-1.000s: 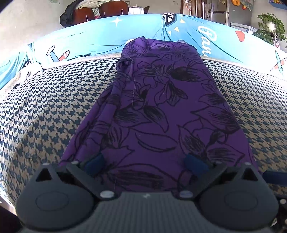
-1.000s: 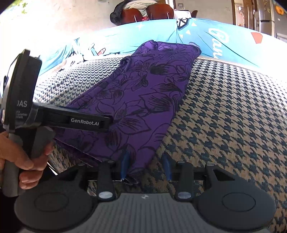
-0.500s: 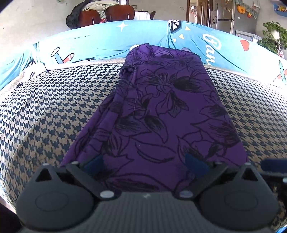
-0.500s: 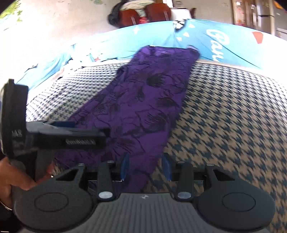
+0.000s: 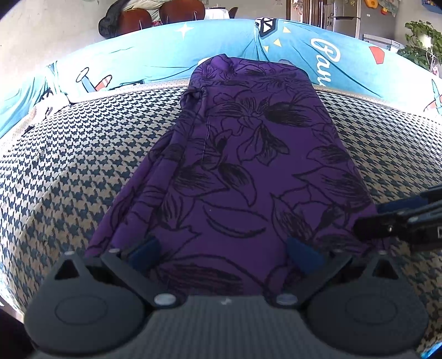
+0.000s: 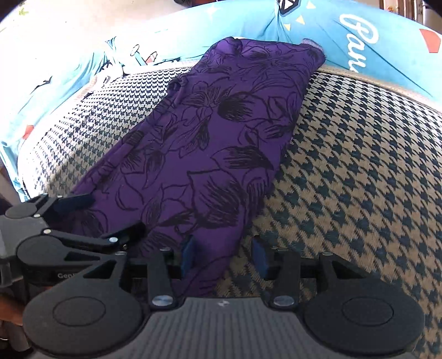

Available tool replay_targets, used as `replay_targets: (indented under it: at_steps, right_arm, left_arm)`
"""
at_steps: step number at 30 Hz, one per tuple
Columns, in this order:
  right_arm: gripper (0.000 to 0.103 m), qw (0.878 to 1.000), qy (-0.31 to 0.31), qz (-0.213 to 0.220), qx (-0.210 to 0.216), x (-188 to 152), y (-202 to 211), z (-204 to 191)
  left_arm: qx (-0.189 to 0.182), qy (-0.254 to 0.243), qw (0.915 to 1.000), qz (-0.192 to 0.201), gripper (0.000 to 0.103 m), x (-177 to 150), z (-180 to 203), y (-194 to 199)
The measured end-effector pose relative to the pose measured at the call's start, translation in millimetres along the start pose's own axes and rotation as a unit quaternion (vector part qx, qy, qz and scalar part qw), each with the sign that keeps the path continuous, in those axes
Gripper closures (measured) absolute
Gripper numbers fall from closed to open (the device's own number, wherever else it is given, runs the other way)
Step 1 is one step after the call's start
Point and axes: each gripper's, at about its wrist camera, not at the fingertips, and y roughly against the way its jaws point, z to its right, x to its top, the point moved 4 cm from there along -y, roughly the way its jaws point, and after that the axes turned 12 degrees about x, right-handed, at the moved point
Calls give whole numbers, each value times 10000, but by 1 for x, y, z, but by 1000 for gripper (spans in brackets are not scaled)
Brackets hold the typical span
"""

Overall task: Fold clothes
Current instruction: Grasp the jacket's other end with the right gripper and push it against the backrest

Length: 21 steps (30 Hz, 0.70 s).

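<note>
- Lying stretched straight ahead of both grippers, the purple floral garment point(image 5: 248, 171) runs as a long narrow strip over the houndstooth cover point(image 5: 69, 176), its far end reaching up against the turquoise printed cloth point(image 5: 165, 52) beyond.
- The left gripper point(image 5: 222, 250) has its blue pads spread wide, one to each side of the garment's near end; the cloth passes between and under them, and whether either pad touches it cannot be told.
- The right gripper point(image 6: 223, 252) is also parted, though less widely, and sits at the near right corner of the garment: the left pad point(image 6: 187, 252) is against the purple cloth, while the right pad point(image 6: 259, 255) stands over bare houndstooth just beside the hem.
- Seen from the left wrist, the right gripper's black linkage enters from the right, just beside the garment's right edge.
- Seen from the right wrist, the left gripper point(image 6: 107, 218) sits close on the left, its arms over the garment's near left part.
- A chair point(image 5: 182, 11) stands far beyond the turquoise cloth.
</note>
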Motion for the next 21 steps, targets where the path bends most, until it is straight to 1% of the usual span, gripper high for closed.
replay_targets:
  at_steps: [3, 6, 9, 11, 14, 17, 21]
  right_arm:
    - [57, 9995, -270, 135, -54, 10, 5, 16]
    - [57, 9968, -664, 422, 113, 27, 12, 35]
    - [57, 9952, -694, 697, -19, 44, 17, 45]
    - [57, 9946, -686, 775, -76, 55, 15, 52]
    - [57, 9926, -826, 893, -51, 67, 12, 63]
    - [57, 9909, -944, 957, 20, 75, 10, 74]
    - [55, 9881, -1072, 1100, -40, 88, 5, 87]
  left_arm:
    - [-43, 1, 10000, 22, 0, 7, 2, 3]
    - [-85, -10, 10000, 43, 0, 19, 7, 1]
    - [-146, -12, 9999, 14, 0, 33, 13, -5]
    - [-186, -13, 9998, -6, 0, 42, 16, -8]
    - [-247, 7, 9997, -58, 0, 55, 21, -15]
    - [-233, -13, 9997, -97, 0, 65, 26, -24]
    - [-211, -43, 9997, -145, 0, 79, 33, -36]
